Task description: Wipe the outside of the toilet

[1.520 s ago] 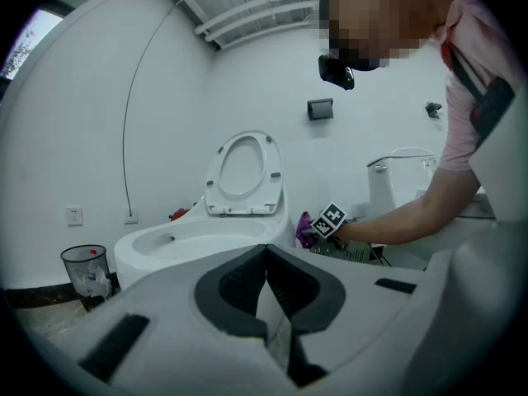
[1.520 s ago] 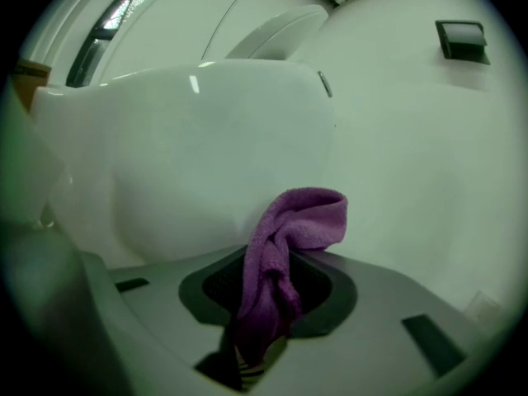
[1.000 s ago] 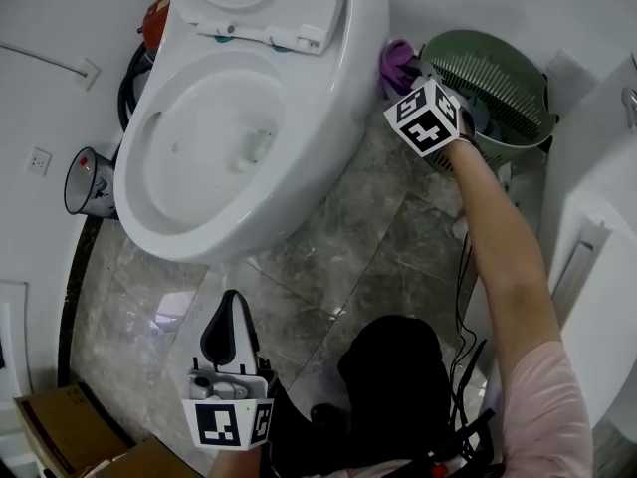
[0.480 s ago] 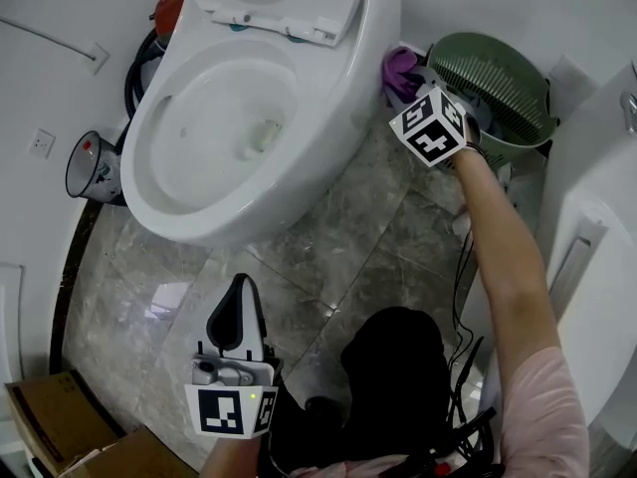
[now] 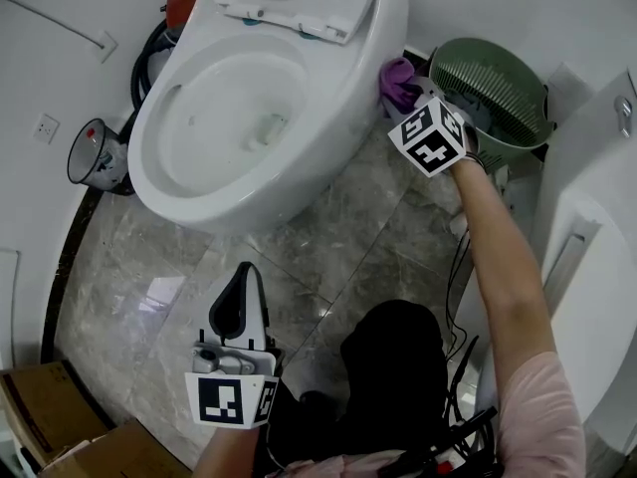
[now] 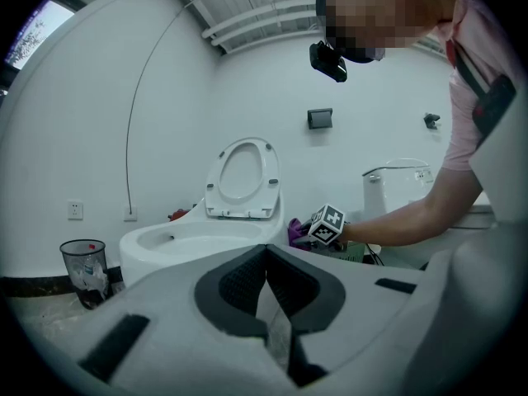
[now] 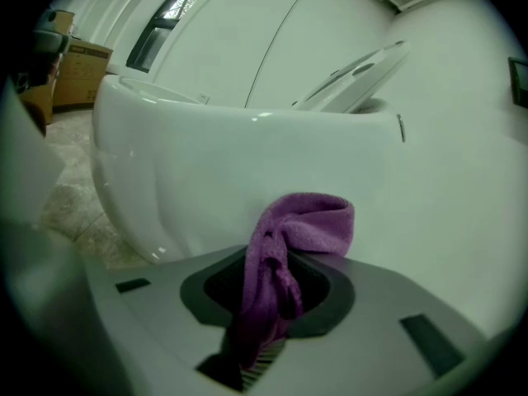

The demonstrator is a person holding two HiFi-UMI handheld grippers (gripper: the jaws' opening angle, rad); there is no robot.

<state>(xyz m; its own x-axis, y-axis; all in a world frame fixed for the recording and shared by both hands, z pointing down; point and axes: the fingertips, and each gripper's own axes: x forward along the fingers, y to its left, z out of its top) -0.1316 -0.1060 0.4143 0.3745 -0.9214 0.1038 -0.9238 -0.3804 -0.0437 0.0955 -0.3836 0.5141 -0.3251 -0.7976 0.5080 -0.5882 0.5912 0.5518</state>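
This is a bathroom. A white toilet point(image 5: 348, 88) with its seat raised fills the upper middle of the head view. It stands on a floor point(image 5: 338, 237) of grey marble-look tiles, with plain white walls point(image 5: 40, 58) around it. A wall socket point(image 5: 45, 127) and a small bin point(image 5: 95, 162) sit at the left edge, and a green plastic basket point(image 5: 498, 83) at the upper right. Another white fixture point(image 5: 597, 267) runs down the right edge. In the left gripper view, right of centre, a white cistern point(image 6: 396, 190) stands against the far wall. Cardboard boxes point(image 5: 60, 421) lie at the lower left of the head view.

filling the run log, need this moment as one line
task: wipe toilet outside | right gripper: shut on purple cloth beside toilet | left gripper: shut, empty
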